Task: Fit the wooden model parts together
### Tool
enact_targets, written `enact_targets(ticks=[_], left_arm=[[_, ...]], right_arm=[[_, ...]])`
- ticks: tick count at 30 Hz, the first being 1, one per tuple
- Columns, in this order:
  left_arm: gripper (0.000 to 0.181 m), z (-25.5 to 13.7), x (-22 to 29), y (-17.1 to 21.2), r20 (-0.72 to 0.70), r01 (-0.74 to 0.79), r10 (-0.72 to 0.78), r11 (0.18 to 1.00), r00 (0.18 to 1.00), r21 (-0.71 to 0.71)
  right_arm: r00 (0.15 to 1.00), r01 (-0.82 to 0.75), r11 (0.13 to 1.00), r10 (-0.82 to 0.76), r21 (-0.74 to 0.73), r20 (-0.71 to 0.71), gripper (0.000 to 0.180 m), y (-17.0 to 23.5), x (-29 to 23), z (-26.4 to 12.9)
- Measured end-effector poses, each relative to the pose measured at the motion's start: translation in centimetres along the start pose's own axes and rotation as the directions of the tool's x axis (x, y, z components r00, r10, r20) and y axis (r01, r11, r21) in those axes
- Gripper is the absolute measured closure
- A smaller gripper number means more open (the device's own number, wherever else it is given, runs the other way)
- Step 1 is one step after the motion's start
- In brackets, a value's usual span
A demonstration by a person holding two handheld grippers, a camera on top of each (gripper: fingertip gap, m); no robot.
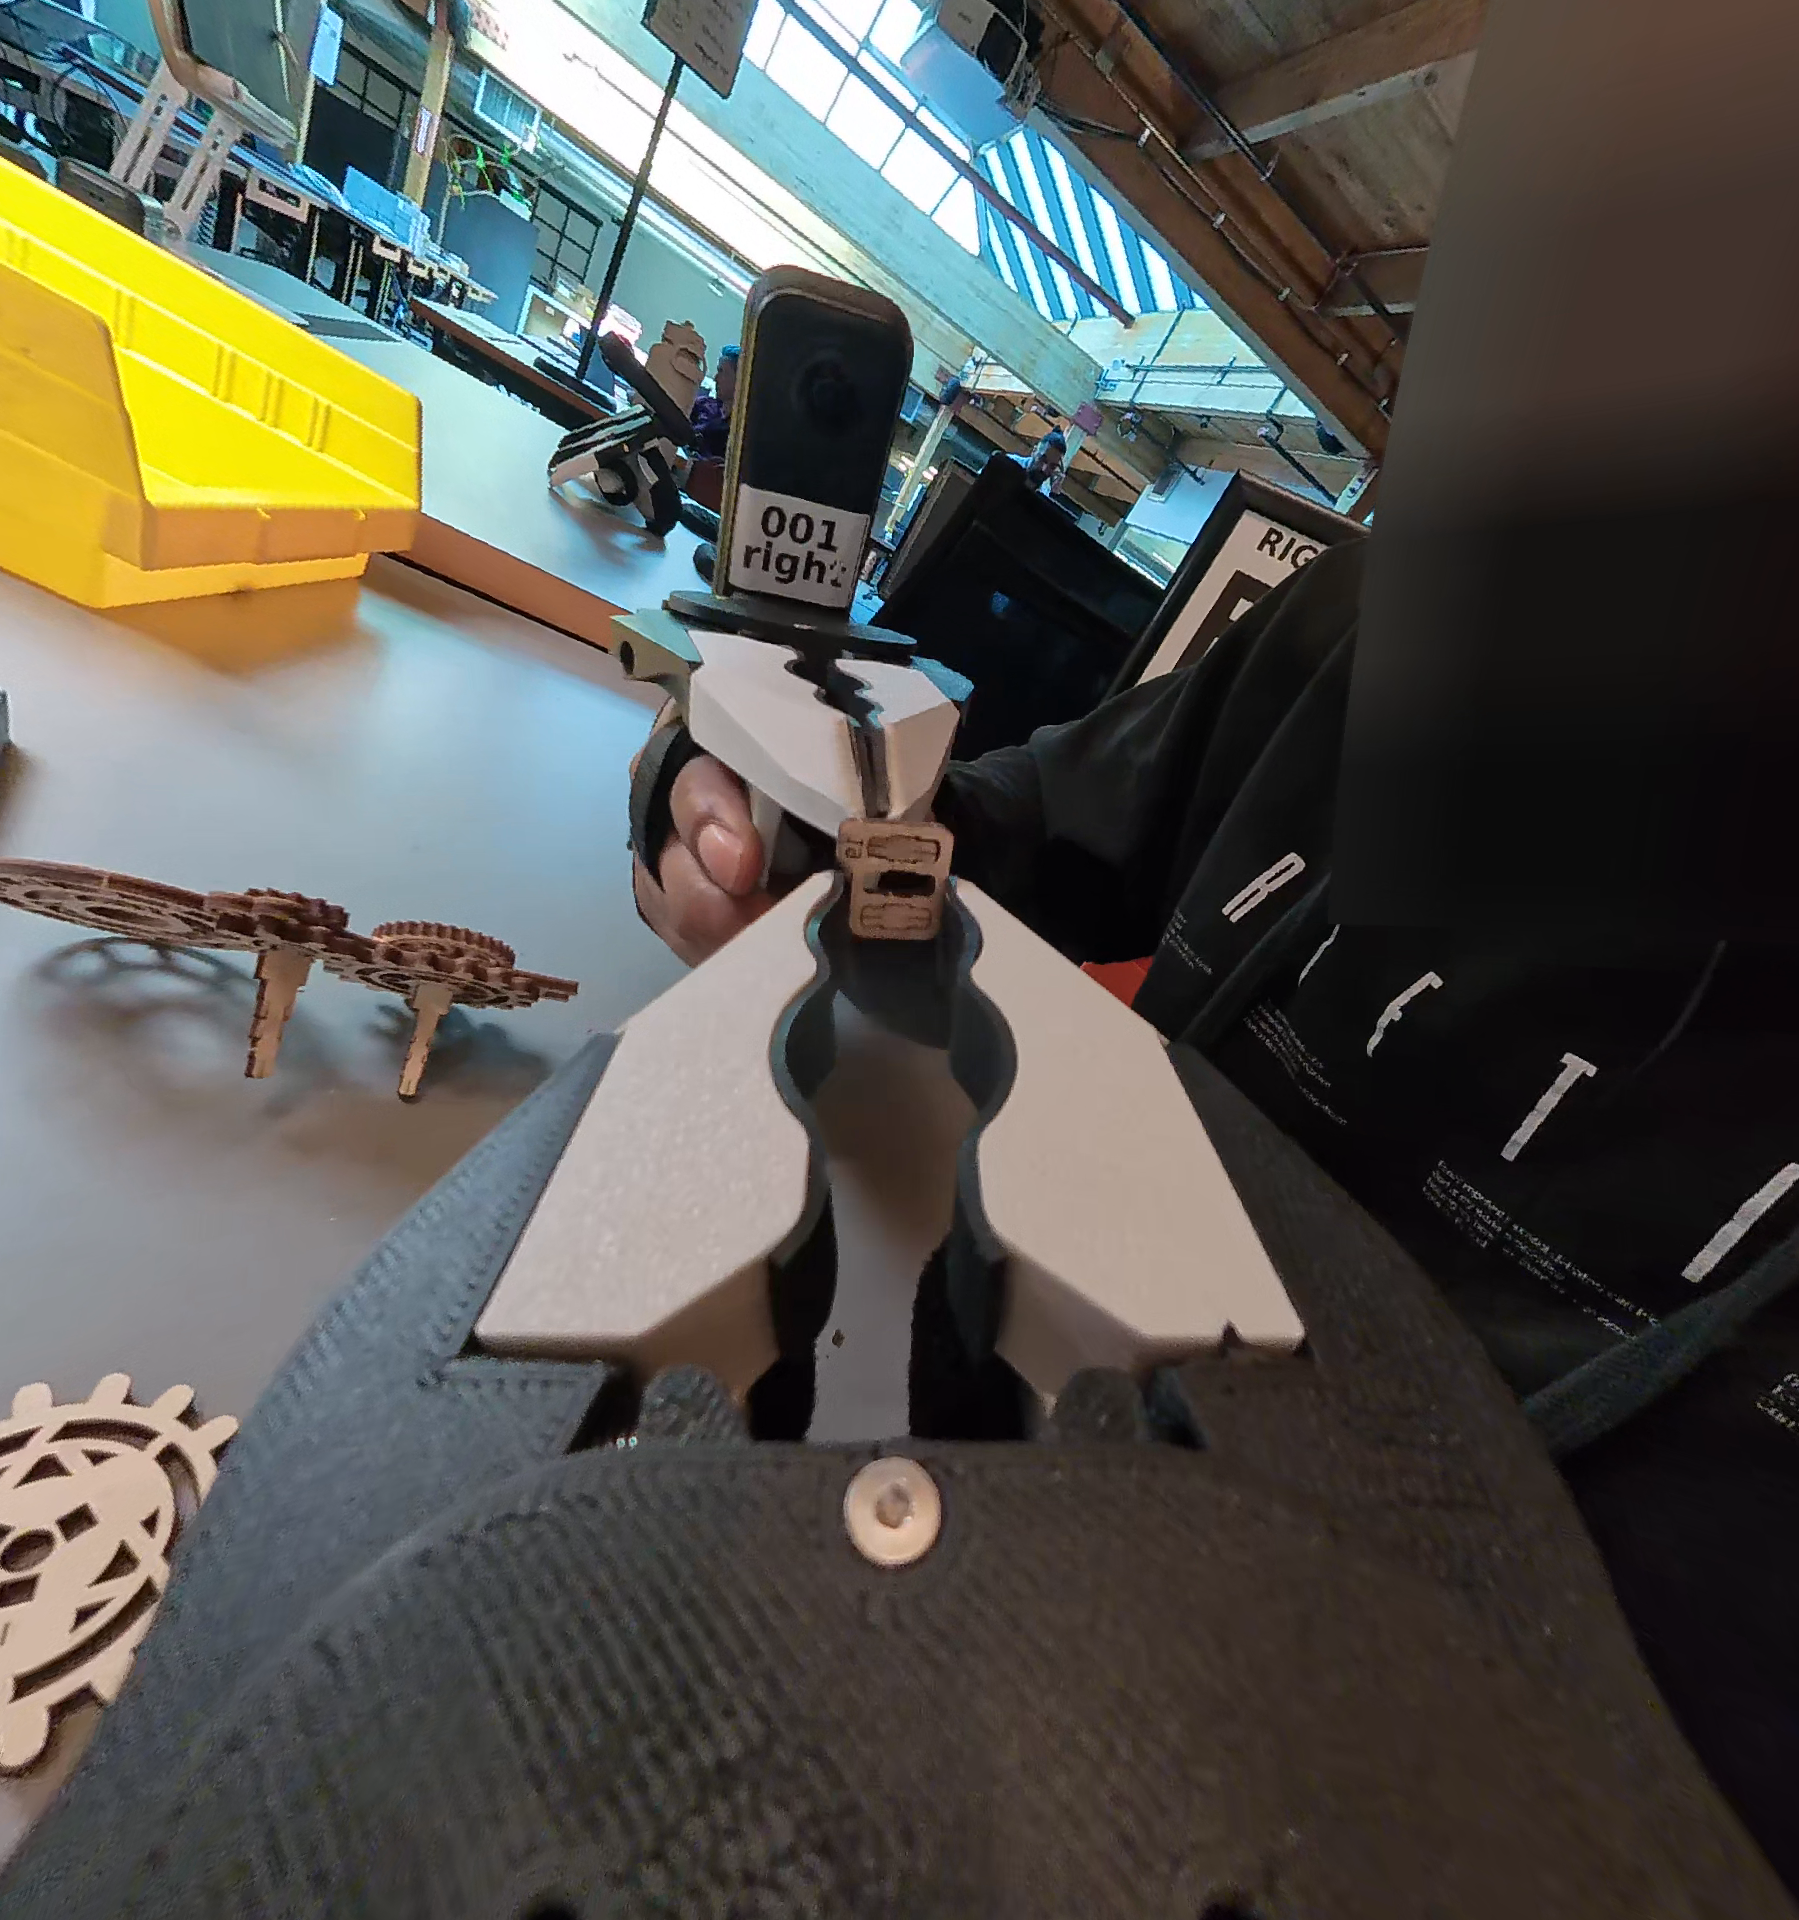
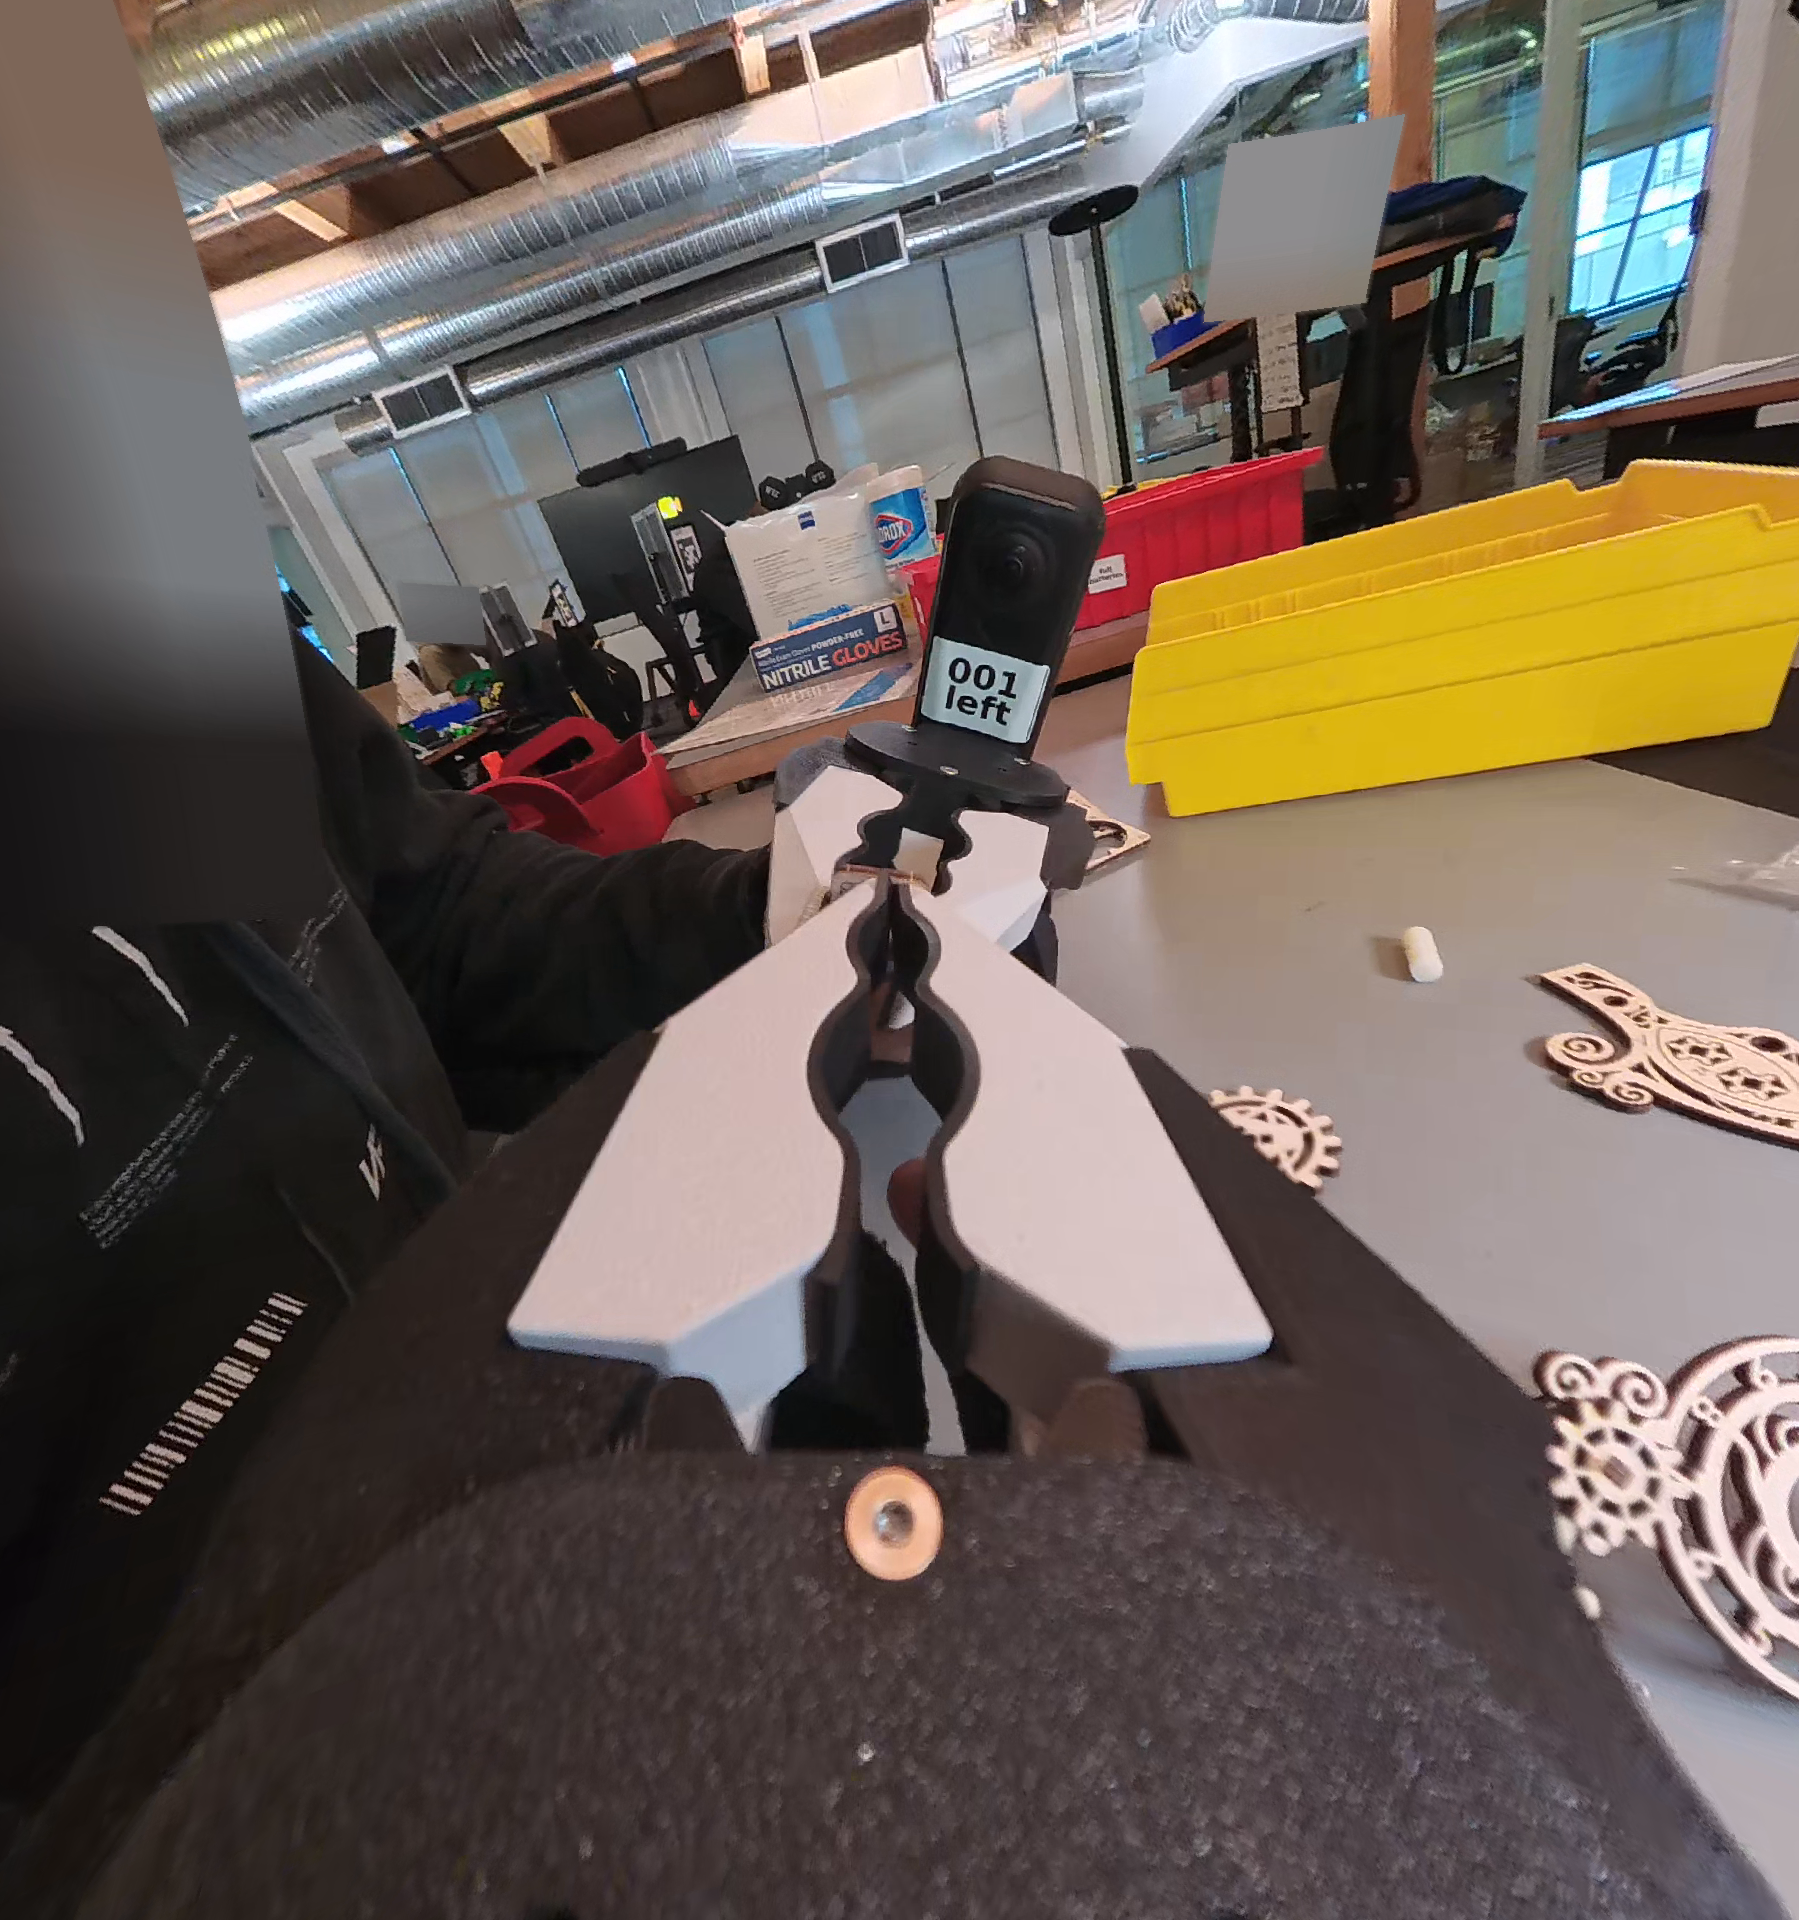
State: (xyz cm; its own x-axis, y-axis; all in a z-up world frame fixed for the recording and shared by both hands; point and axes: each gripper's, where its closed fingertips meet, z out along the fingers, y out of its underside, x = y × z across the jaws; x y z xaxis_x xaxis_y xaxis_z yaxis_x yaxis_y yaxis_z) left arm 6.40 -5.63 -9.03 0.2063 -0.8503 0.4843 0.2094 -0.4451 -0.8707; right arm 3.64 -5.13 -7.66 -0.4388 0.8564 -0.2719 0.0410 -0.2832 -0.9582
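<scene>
Wooden piece (image 1: 893, 878): small, flat, laser-cut slots; nipped by right gripper (image 1: 879, 795).
Left gripper (image 1: 887, 914): white faceted fingers, parted, tips flanking piece; contact unclear.
Gear assembly (image 1: 251, 930): brown, toothed.

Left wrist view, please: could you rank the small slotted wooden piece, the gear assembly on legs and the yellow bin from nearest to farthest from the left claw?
1. Small slotted wooden piece: at the left claw tips.
2. Gear assembly: left, standing on the table.
3. Yellow bin: far left, behind.
</scene>
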Motion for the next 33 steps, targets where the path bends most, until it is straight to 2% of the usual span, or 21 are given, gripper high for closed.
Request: enact_targets(ticks=[4,5,6,7,8,9,11,14,15,16,20,33], left_arm=[[0.166,0.2,0.1,0.0,0.000,0.000,0.000,1.000,1.000,0.000],[0.166,-0.2,-1.6,0.0,0.098,0.024,-0.025,1.000,0.995,0.008],[0.166,-1.0,-2.7,-0.1,0.128,0.062,-0.066,0.997,0.990,0.034],[0.167,-1.7,-2.6,-0.7,0.093,0.090,-0.098,0.993,0.991,0.079],[0.166,-1.8,-2.3,-0.7,0.103,0.047,-0.053,0.997,0.993,0.060],[0.166,-1.4,-1.9,-0.6,0.113,-0.004,0.002,1.000,0.994,0.022],[0.166,-1.1,-1.3,-1.0,0.079,0.010,-0.014,0.999,0.997,0.050],[0.166,-1.1,-1.1,-0.8,0.052,0.008,-0.011,0.999,0.999,0.053],[0.166,-0.9,-0.9,-0.9,0.040,0.004,-0.006,0.999,0.999,0.054],[0.166,-0.8,-0.9,-0.8,0.041,-0.002,0.000,0.999,0.999,0.048],[0.166,-0.5,-0.7,-0.4,0.032,-0.002,0.000,0.999,0.999,0.039],[0.166,-0.2,-0.7,0.2,0.031,-0.001,0.001,1.000,1.000,0.002]], right_arm=[[0.999,-0.009,1.000,0.008,0.007,0.035,0.180,-0.1,-0.3,-0.2],[0.992,0.010,1.000,-0.010,0.003,0.129,0.180,0.0,-1.7,-0.2],[0.973,-0.006,0.999,0.014,-0.036,0.232,0.180,0.6,-3.9,0.5],[0.969,0.074,0.994,-0.051,-0.086,0.243,0.180,1.9,-5.0,1.4],[0.973,0.164,0.981,-0.143,-0.107,0.179,0.180,2.5,-4.2,1.8],[0.985,0.124,0.991,-0.116,-0.053,0.130,0.180,1.2,-2.9,1.3],[0.995,0.037,0.999,-0.038,0.017,0.093,0.180,-0.9,-1.0,-0.6],[0.999,0.048,0.998,-0.048,0.035,0.008,0.180,-0.8,0.0,-0.7],[0.999,0.039,0.999,-0.039,0.029,-0.011,0.175,-0.6,0.3,-0.6],[0.999,0.030,0.999,-0.030,0.023,-0.013,0.168,-0.4,0.4,-0.5],[1.000,0.015,1.000,-0.015,0.001,-0.001,0.159,-0.2,0.1,0.1],[1.000,-0.004,1.000,0.004,-0.016,0.000,0.171,0.5,0.2,0.3]])
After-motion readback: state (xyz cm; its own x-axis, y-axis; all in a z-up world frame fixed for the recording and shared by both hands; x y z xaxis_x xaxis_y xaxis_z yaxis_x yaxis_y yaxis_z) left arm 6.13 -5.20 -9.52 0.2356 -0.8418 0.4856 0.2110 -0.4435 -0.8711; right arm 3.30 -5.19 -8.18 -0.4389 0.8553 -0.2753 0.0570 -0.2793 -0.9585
